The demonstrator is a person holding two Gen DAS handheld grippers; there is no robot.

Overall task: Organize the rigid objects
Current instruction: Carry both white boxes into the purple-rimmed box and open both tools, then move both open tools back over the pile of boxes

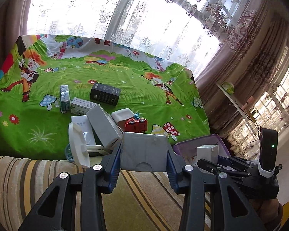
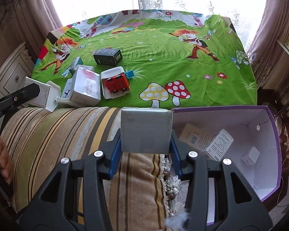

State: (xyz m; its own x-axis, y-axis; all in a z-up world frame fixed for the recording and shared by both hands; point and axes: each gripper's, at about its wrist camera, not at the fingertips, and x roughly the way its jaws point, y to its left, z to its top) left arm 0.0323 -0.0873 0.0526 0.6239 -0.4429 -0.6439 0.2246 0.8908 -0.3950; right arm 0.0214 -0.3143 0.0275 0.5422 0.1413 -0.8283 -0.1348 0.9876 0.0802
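My left gripper [image 1: 144, 152] is shut on a grey box [image 1: 144, 146], held over the striped sofa edge in front of the table. My right gripper [image 2: 146, 136] is shut on a silver-grey box [image 2: 146, 129], just left of the open purple bin [image 2: 271, 134]. In the right wrist view the left gripper [image 2: 27, 93] shows at the far left with its box [image 2: 39, 94]. On the green cartoon cloth [image 1: 125, 77] lie a black box [image 1: 105, 94], a red toy car [image 1: 135, 125], a large white box [image 1: 104, 128] and smaller cartons.
The purple bin holds several small white cartons [image 2: 217, 142]. A white paddle-shaped piece [image 1: 78, 146] leans at the cloth's near edge. The toy car [image 2: 117, 84] rests on a white tray [image 2: 113, 72]. Curtains and a window stand behind the table; a shelf [image 1: 239, 105] is at the right.
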